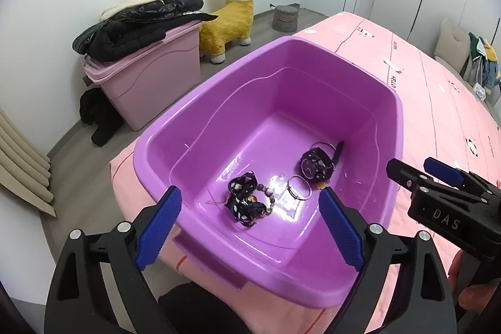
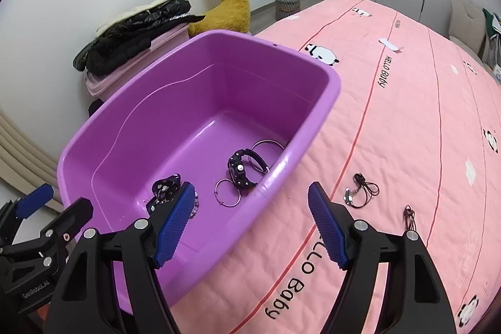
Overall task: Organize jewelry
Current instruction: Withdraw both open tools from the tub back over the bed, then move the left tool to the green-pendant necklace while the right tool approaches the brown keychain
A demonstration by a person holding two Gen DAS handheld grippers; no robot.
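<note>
I had the left gripper [image 1: 250,227] spread wide and holding nothing, above the near end of the purple tub [image 1: 156,146] that sat on the pink bedspread [image 1: 438,102]. Just ahead of its fingertips, on the tub floor, lay a black patterned fabric band [image 1: 242,202] with a beaded bracelet [image 1: 269,197] against it. Close to my right finger sat a thin silver ring [image 1: 299,192], and beyond that a black watch [image 1: 315,166] lying over a larger hoop [image 1: 322,146].

My right gripper [image 2: 250,227] was also spread and empty, straddling the tub's near rim: its left finger over the tub, its right finger over the bedspread. Outside its right finger, on the bedspread, lay a black cord necklace [image 2: 363,188] and, further out, a dark red cord [image 2: 410,216].
</note>
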